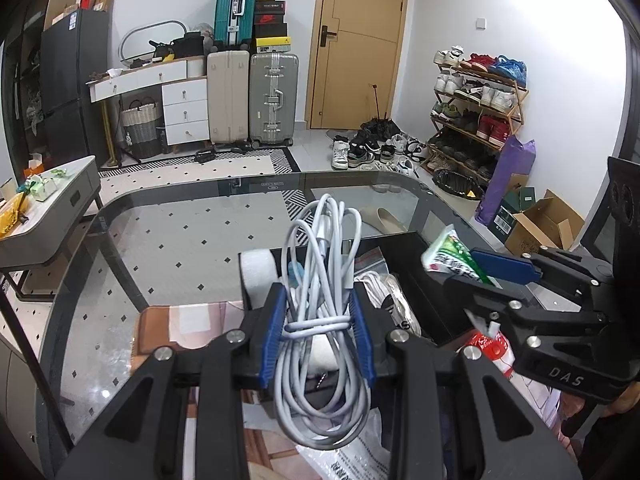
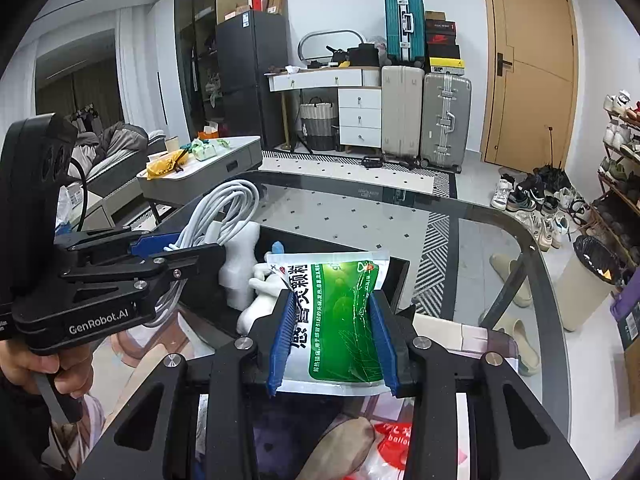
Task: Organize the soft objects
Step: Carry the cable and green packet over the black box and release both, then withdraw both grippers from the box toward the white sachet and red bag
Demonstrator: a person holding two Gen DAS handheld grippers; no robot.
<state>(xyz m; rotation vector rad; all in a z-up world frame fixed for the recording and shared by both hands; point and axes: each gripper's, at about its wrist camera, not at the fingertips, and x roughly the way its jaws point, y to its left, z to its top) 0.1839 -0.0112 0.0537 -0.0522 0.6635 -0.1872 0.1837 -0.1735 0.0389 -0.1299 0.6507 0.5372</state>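
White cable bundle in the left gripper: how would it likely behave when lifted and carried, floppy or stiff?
Probably floppy: the white cable bundle sags in loose loops below the left gripper and fans out above it. A wrap of its own cord around the middle likely keeps it together. It looks light, though loose loops could snag on the black bin.

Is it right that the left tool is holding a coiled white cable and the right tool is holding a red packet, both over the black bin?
Not quite: the packet in the right tool is green and white, not red, as the right wrist view shows. The rest stands: the left tool grips the coiled white cable, and both are over the black bin.
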